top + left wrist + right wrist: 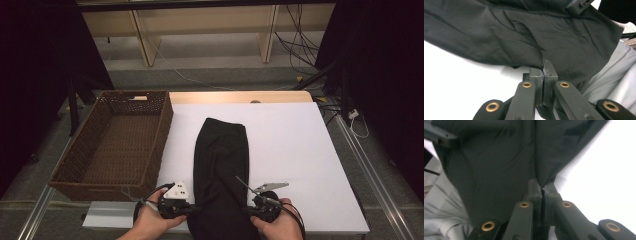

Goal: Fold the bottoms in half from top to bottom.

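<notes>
The black garment [221, 170] lies lengthwise on the white counter [290, 150], its long axis running away from the person, with the left claw [192, 209] and right claw [248, 210] each clenched on opposite near edges.

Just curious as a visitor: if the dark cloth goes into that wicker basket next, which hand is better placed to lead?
Probably the left: the left gripper grips the black cloth on the side nearest the wicker basket; the right gripper holds the far edge.

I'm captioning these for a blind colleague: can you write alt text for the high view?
Two hands pinch a black garment at its near edges with the left gripper and right gripper, on a white table. A brown wicker basket sits left.
</notes>
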`<state>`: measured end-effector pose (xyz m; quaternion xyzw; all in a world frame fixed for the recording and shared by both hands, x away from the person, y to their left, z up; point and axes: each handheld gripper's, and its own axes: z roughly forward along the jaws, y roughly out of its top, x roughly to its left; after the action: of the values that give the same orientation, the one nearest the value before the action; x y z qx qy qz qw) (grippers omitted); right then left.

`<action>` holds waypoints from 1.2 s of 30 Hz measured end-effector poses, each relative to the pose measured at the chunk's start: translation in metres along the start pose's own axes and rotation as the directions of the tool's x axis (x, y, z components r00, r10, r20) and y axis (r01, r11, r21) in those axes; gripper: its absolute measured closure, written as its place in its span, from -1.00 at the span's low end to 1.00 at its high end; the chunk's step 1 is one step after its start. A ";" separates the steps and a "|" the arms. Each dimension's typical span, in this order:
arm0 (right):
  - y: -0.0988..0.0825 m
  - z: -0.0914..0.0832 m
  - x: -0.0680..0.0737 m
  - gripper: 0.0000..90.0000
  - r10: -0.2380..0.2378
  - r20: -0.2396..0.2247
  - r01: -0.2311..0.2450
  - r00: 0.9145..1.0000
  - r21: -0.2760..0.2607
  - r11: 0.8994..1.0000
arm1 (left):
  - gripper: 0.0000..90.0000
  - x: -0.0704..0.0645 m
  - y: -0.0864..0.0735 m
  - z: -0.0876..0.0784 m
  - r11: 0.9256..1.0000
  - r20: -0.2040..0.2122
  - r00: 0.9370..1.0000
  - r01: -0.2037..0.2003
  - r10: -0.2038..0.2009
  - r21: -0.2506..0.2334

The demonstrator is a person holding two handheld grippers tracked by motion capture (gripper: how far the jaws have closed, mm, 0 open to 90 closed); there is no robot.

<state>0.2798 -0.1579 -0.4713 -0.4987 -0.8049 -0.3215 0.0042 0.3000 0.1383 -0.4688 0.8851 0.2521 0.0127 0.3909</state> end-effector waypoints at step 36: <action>0.013 0.009 -0.003 0.72 -0.142 0.082 0.139 0.987 0.037 0.990 | 0.50 -0.003 0.003 0.026 0.997 -0.106 0.994 -0.022 0.029 0.072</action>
<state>0.2947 -0.1515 -0.4725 -0.4538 -0.8424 -0.2872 -0.0448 0.3045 0.1175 -0.4840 0.8995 0.2617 0.0565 0.3452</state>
